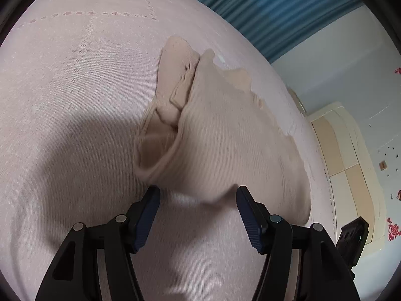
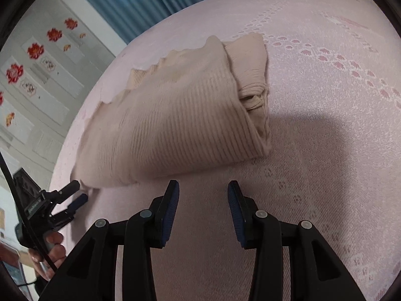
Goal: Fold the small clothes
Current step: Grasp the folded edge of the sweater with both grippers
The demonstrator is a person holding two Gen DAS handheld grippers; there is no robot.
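A beige ribbed knit garment (image 1: 220, 138) lies folded over on a pink bedspread (image 1: 75, 87); its near edge looks blurred, slightly lifted off the bed. My left gripper (image 1: 198, 195) is open, fingers straddling that near edge without pinching it. In the right wrist view the same garment (image 2: 175, 125) lies in a thick fold, a sleeve or cuff bunched at its right end. My right gripper (image 2: 203, 190) is open and empty just in front of the fold's near edge. The left gripper (image 2: 77, 193) also shows there, open at the garment's left corner.
The pink bedspread (image 2: 325, 100) has a lace-like flower pattern. Blue curtains (image 1: 275, 7) and a pale wall with red decals (image 2: 35, 50) lie beyond the bed. A cream headboard or cabinet (image 1: 351, 150) stands at the bed's far side.
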